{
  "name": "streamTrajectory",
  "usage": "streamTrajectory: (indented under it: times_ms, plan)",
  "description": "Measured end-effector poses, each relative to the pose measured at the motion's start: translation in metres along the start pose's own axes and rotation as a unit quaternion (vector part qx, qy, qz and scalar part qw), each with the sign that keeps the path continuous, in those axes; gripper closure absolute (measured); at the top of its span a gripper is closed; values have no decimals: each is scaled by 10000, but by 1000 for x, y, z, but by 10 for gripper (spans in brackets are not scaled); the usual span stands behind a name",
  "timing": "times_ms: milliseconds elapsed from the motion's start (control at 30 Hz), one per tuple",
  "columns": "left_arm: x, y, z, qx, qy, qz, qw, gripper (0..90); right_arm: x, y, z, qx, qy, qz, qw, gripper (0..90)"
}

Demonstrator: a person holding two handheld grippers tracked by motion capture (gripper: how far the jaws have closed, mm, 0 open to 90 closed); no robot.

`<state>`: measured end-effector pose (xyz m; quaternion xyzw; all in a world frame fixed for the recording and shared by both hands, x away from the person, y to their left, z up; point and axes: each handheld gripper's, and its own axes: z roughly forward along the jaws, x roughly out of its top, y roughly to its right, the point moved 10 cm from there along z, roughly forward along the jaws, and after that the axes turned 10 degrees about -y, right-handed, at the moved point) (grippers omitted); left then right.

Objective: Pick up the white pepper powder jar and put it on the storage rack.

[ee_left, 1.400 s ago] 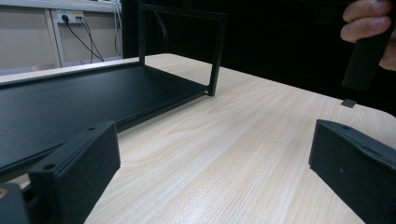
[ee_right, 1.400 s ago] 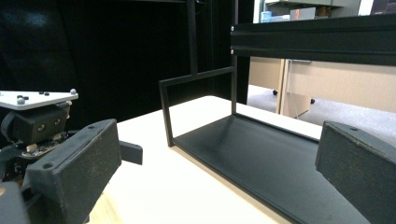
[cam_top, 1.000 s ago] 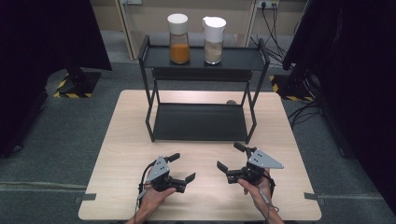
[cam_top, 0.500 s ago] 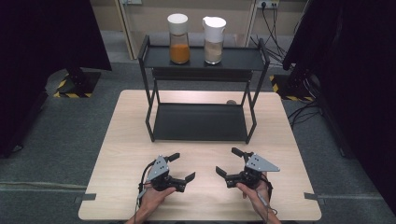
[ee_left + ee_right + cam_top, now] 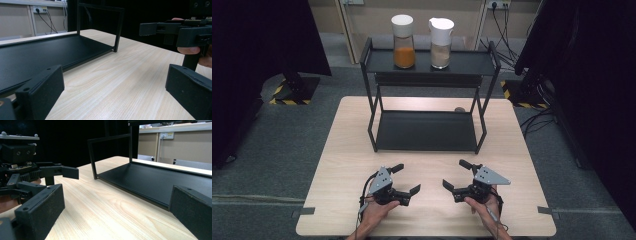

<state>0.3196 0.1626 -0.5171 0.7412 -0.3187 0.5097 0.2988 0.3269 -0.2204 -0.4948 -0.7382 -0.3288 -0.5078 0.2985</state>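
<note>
The left gripper (image 5: 407, 179) rests near the table's (image 5: 347, 145) front edge, jaws wide apart and empty. The right gripper (image 5: 458, 175) sits beside it, just as open and empty. The black rack (image 5: 427, 131) stands straight ahead of both, its long side running across the table. Two jars (image 5: 404, 35) stand on its top shelf, well apart from the grippers.

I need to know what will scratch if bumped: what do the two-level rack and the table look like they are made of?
The rack looks like metal painted matt black: thin square bars, flat trays, a dull sheen in the left gripper view. The table looks like pale wood or a wood-look laminate: light grain lines, smooth satin top. Which of the two cannot be told.
</note>
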Motion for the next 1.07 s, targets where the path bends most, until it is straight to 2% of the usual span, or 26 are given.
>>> streamTrajectory:
  times_ms: [1067]
  plan:
    - [0, -1, 0, 16, 4, 9, 10000, 14, -2, 2, 0, -33, 4, 56, 10000, 7]
